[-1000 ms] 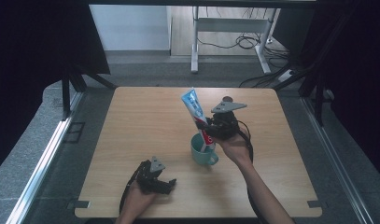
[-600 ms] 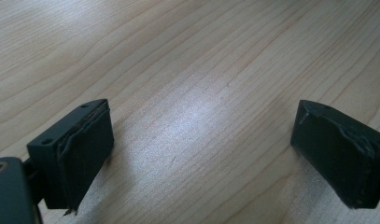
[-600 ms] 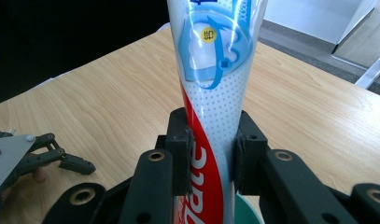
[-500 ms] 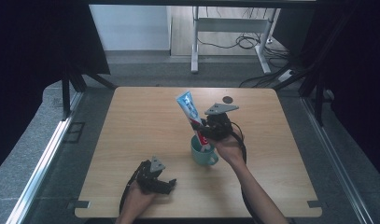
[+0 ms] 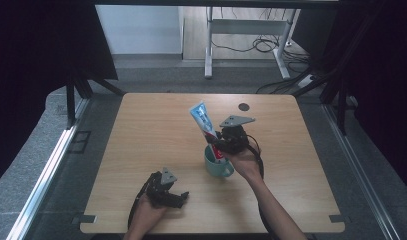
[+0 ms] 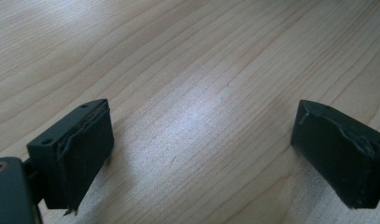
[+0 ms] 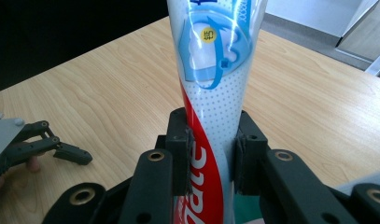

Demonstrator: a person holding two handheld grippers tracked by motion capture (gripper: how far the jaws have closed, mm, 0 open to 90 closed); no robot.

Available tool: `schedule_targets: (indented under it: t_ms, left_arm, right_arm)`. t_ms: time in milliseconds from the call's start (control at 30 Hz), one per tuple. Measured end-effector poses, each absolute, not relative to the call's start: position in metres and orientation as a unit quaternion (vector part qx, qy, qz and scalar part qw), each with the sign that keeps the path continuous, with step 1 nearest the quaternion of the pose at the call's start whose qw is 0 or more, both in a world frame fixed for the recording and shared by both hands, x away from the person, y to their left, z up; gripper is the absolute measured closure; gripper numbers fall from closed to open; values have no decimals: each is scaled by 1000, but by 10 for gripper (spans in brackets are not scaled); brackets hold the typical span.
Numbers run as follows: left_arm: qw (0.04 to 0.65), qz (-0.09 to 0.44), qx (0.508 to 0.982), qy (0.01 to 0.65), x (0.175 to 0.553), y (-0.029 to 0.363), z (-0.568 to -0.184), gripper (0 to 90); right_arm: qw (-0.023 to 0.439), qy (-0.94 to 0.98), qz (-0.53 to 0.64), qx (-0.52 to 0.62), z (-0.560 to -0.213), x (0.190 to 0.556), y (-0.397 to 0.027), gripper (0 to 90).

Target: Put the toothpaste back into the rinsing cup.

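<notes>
A wooden worktop is sitting on grey floor; cables are trailing beneath a white desk frame behind.

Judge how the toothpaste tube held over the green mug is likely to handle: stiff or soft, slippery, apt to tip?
The toothpaste tube probably squashes easily: it narrows where the right hand-held gripper clamps it. Its glossy skin may slip. Standing in the green mug, it would likely lean on the rim.
</notes>
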State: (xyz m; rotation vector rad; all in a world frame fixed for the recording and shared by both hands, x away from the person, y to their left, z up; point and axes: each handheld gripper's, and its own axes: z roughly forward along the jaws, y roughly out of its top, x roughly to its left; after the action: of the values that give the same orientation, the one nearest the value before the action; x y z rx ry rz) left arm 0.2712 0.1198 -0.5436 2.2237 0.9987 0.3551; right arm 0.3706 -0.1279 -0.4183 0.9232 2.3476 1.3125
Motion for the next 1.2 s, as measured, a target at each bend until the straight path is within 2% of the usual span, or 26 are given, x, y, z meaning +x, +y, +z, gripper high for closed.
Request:
schedule_targets:
  t_ms: [1200]
  left_arm:
    - [332,136,852,381,271,120,-544,58]
  right_arm:
    - [118,819,450,335,-444,366,-141,704]
